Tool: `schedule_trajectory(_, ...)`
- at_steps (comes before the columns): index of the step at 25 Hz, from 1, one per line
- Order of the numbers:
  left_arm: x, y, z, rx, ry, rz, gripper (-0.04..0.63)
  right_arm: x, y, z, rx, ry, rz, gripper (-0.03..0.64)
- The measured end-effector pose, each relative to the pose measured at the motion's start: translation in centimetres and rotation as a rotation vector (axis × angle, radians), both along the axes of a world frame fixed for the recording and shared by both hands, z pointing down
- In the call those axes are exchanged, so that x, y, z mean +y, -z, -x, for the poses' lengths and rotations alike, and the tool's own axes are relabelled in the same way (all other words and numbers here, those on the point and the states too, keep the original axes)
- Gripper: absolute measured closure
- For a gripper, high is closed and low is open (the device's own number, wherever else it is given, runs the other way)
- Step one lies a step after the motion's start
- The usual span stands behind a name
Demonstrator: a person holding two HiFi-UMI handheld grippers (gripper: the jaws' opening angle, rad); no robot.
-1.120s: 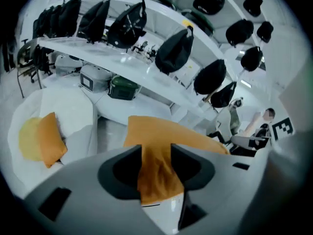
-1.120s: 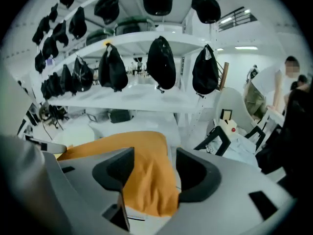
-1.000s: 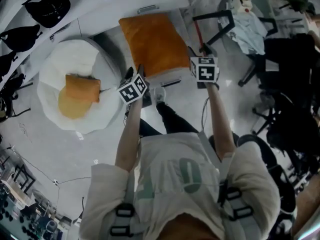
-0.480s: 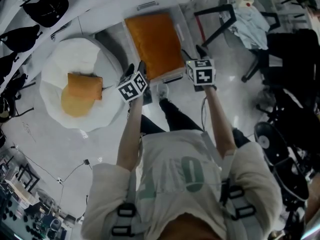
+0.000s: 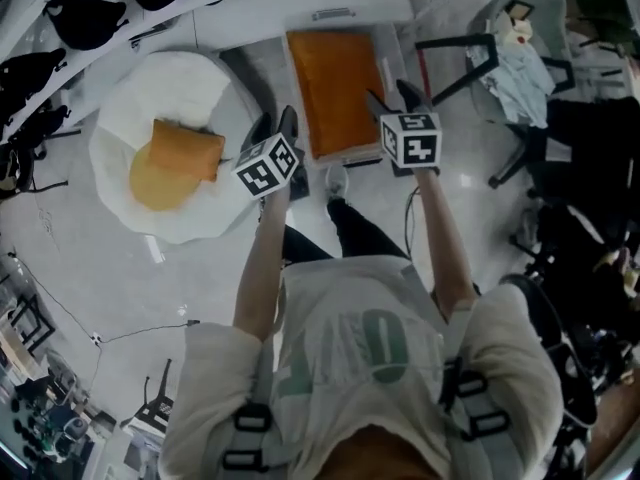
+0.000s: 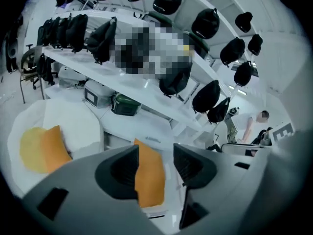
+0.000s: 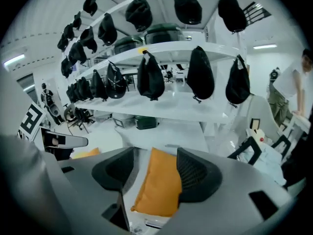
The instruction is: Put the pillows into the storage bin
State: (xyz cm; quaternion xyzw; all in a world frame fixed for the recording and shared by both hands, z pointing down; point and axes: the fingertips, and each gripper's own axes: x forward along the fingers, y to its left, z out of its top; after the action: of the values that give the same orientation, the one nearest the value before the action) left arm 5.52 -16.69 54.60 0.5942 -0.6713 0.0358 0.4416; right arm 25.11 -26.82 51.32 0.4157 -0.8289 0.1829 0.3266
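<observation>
A large orange pillow (image 5: pixel 335 88) lies flat inside the clear storage bin (image 5: pixel 345 156) on the floor ahead. It also shows in the left gripper view (image 6: pixel 149 180) and the right gripper view (image 7: pixel 159 187), far beyond the jaws. My left gripper (image 5: pixel 275 126) hovers by the bin's near left corner. Its jaws are opening with nothing between them (image 6: pixel 155 153). My right gripper (image 5: pixel 393 96) is open and empty above the bin's near right corner (image 7: pixel 155 155). To the left, a square orange pillow (image 5: pixel 188 148) and a round yellow one (image 5: pixel 150 183) rest on a white beanbag (image 5: pixel 190 88).
White shelves with several black bags (image 5: pixel 85 18) run along the back and left. A black-framed chair with clothes on it (image 5: pixel 510 58) stands right of the bin. The person's shoe (image 5: pixel 337 180) is just before the bin. A thin cable (image 5: pixel 130 333) crosses the floor at lower left.
The large orange pillow, raised at the grippers a second ago, has dropped flat into the bin. Both grippers now stand clear of it at its near end.
</observation>
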Motion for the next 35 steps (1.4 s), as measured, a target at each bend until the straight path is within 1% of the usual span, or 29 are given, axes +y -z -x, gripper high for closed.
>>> schedule_trajectory(3, 3.1, 0.6, 5.6, 0.009, 0.126, -0.027, 0.368, 1.4, 1.8, 7.0, -0.03, 0.118, -0.027, 0.368)
schedule_trajectory(6, 7.4, 0.4, 12.2, 0.042, 0.275, -0.014, 0.356, 3.5, 3.0, 15.9, -0.049, 0.275, -0.026, 0.368)
schedule_trajectory(9, 11.4, -0.7, 18.8, 0.054, 0.391, -0.002, 0.356, 5.9, 2.5, 24.7, -0.056, 0.406, -0.022, 0.368)
schedule_trajectory(12, 16.8, -3.6, 23.1, 0.076, 0.513, 0.023, 0.356, 10.0, 0.0, 31.4, -0.035, 0.54, 0.018, 0.368)
schedule_trajectory(15, 21.6, -7.9, 27.3, 0.101, 0.634, 0.038, 0.345, 13.7, -3.7, 38.4, -0.007, 0.689, 0.046, 0.368)
schedule_trajectory(16, 22.8, -9.7, 28.5, 0.105, 0.656, 0.047, 0.343, 14.9, -5.4, 40.4, 0.004, 0.739, 0.053, 0.368)
schedule_trajectory(18, 24.8, -13.9, 30.4, 0.117, 0.668, 0.075, 0.339, 17.3, -9.4, 43.6, 0.023, 0.825, 0.069, 0.368)
schedule_trajectory(20, 26.1, -19.2, 31.7, 0.14, 0.677, 0.102, 0.337, 19.3, -14.0, 46.3, 0.031, 0.886, 0.087, 0.368)
schedule_trajectory(22, 26.9, -25.1, 32.7, 0.163, 0.688, 0.128, 0.337, 20.6, -19.5, 48.6, 0.046, 0.922, 0.105, 0.368)
schedule_trajectory(24, 27.2, -30.7, 32.9, 0.182, 0.686, 0.167, 0.337, 21.4, -26.0, 49.7, 0.075, 0.931, 0.139, 0.368)
schedule_trajectory(26, 27.4, -35.3, 32.4, 0.194, 0.677, 0.209, 0.337, 22.1, -32.3, 49.9, 0.106, 0.916, 0.203, 0.368)
schedule_trajectory(28, 27.5, -38.8, 31.8, 0.199, 0.669, 0.246, 0.337, 22.6, -37.1, 49.6, 0.131, 0.909, 0.256, 0.368)
schedule_trajectory(31, 27.6, -43.0, 31.6, 0.213, 0.664, 0.279, 0.339, 23.4, -43.1, 49.6, 0.183, 0.919, 0.296, 0.368)
schedule_trajectory(33, 27.7, -45.2, 31.4, 0.231, 0.676, 0.294, 0.339, 23.8, -46.4, 49.4, 0.224, 0.92, 0.323, 0.368)
schedule_trajectory(35, 27.8, -46.6, 31.1, 0.233, 0.677, 0.301, 0.339, 24.2, -48.5, 48.9, 0.258, 0.916, 0.341, 0.368)
